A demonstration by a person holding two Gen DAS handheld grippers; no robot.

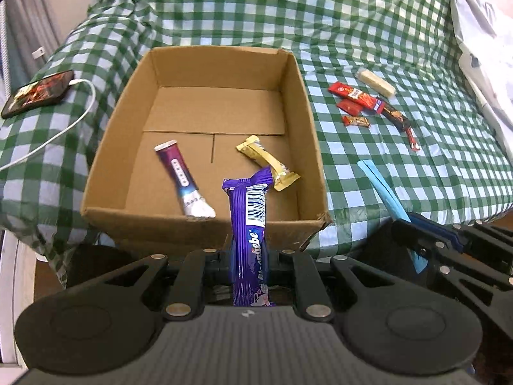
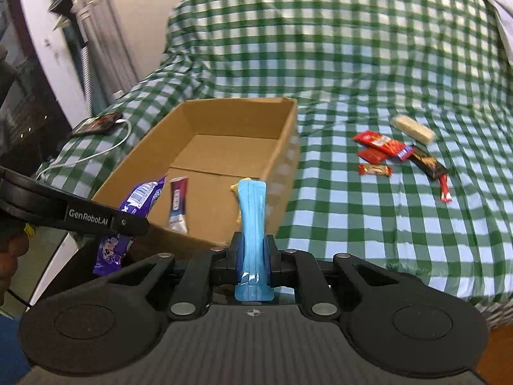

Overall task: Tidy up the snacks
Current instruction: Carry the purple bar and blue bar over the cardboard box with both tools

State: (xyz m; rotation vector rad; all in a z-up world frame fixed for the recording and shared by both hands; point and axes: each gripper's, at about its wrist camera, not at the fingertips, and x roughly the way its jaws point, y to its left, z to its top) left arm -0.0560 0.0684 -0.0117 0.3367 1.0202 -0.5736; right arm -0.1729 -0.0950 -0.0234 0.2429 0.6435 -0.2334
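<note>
My left gripper (image 1: 248, 256) is shut on a purple snack bar (image 1: 248, 218) that stands upright before the near wall of an open cardboard box (image 1: 205, 224). Inside the box lie a purple-and-white packet (image 1: 182, 178) and a yellow wrapped bar (image 1: 267, 160). My right gripper (image 2: 253, 253) is shut on a light blue packet (image 2: 251, 215), held near the box's (image 2: 285, 160) right front corner. In the right wrist view the left gripper (image 2: 128, 221) with its purple bar (image 2: 141, 195) shows at the left. Several red, dark and pale snacks (image 1: 368, 102) (image 2: 397, 154) lie on the checkered cloth right of the box.
A green-and-white checkered cloth (image 1: 400, 166) covers the surface. A phone (image 1: 38, 93) with a white cable (image 1: 64, 128) lies left of the box. White printed fabric (image 1: 481, 32) sits at the far right. A wall and a dark cabinet (image 2: 25, 112) stand at the left.
</note>
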